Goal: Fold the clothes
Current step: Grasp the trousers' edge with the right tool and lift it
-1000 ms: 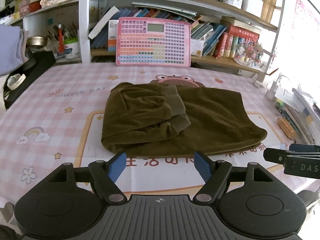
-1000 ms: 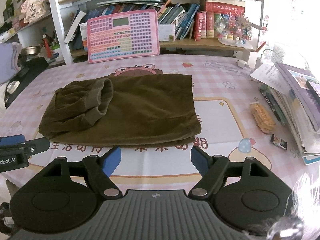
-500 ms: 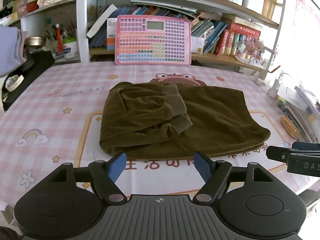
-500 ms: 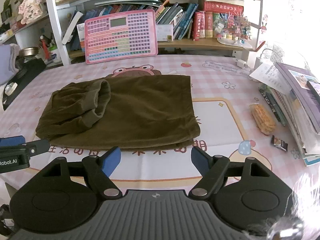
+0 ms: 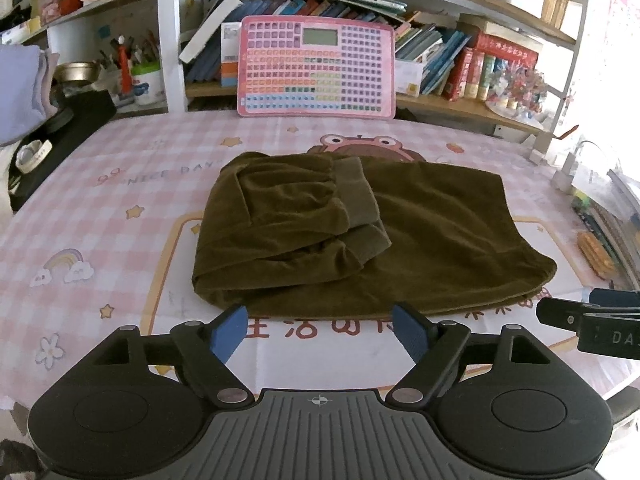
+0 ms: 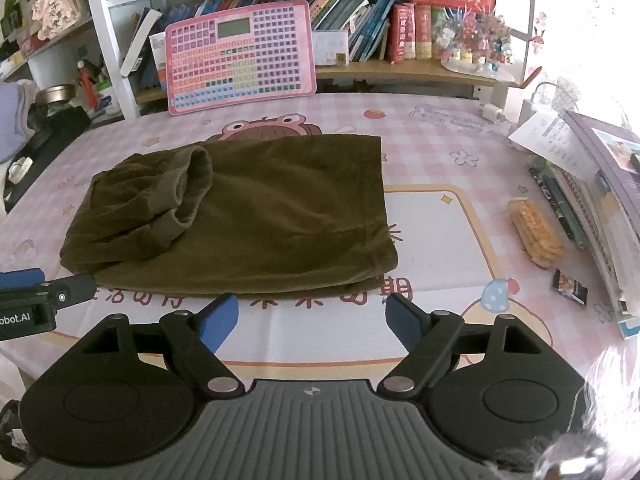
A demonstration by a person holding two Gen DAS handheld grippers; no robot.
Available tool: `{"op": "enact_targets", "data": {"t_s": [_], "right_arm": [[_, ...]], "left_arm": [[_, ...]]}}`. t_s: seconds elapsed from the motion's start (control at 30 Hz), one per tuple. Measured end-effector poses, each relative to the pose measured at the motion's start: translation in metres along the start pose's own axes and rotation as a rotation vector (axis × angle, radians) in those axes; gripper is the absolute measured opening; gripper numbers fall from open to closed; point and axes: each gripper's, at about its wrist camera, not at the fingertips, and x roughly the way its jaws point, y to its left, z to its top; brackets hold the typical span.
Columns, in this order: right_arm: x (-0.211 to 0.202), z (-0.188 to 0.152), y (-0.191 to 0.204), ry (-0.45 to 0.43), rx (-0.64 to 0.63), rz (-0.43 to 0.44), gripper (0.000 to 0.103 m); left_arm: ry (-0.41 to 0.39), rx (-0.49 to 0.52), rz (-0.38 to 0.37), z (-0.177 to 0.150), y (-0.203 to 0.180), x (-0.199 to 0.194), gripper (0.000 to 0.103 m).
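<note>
The left gripper (image 5: 320,330), black with 2 blue-padded fingers (image 5: 228,332), is held low and level over the near edge of the pink checked tablecloth (image 5: 100,208), jaws spread wide and grasping nothing. Just beyond its tips lies the olive-brown corduroy garment (image 5: 420,240), folded flat in the middle of the table, its 2 ribbed cuffs (image 5: 356,196) lying on the left half. The right gripper (image 6: 312,320) sits level beside the left one, likewise released, its fingers pointing at the garment's near hem without touching it. Behind the garment, a pink button-grid toy tablet (image 6: 240,56) leans against the white bookshelf (image 6: 108,40).
</note>
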Motion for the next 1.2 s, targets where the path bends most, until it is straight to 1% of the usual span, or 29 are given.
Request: {"op": "enact_targets", "data": {"t_s": [0.3, 0.5, 0.6, 0.73, 0.9, 1.07, 1.13, 1.2], "right_arm": [[0.02, 0.012, -0.021, 0.023, -0.026, 0.054, 0.08], [0.04, 0.026, -0.054, 0.051, -0.024, 0.094, 0.08], [0.053, 0.036, -0.077, 0.079, -0.004, 0.134, 0.08], [0.07, 0.053, -0.107, 0.133, 0.054, 0.209, 0.08], [0.095, 0.07, -0.134, 0.245, 0.123, 0.336, 0.076], [0.117, 0.081, -0.144, 0.358, 0.178, 0.434, 0.064], [0.126, 0.083, -0.147, 0.402, 0.2, 0.461, 0.06], [0.132, 0.086, -0.149, 0.426, 0.212, 0.485, 0.059]], "left_arm": [[0.021, -0.026, 0.068, 0.01, -0.024, 0.014, 0.082], [0.047, -0.038, 0.11, 0.02, -0.056, 0.027, 0.082], [0.061, -0.047, 0.131, 0.024, -0.073, 0.035, 0.082], [0.066, -0.065, 0.16, 0.028, -0.093, 0.041, 0.082], [0.065, -0.088, 0.205, 0.029, -0.111, 0.046, 0.082], [0.06, -0.098, 0.241, 0.029, -0.128, 0.047, 0.082], [0.056, -0.101, 0.252, 0.028, -0.134, 0.045, 0.082], [0.058, -0.104, 0.261, 0.026, -0.139, 0.043, 0.082]]}}
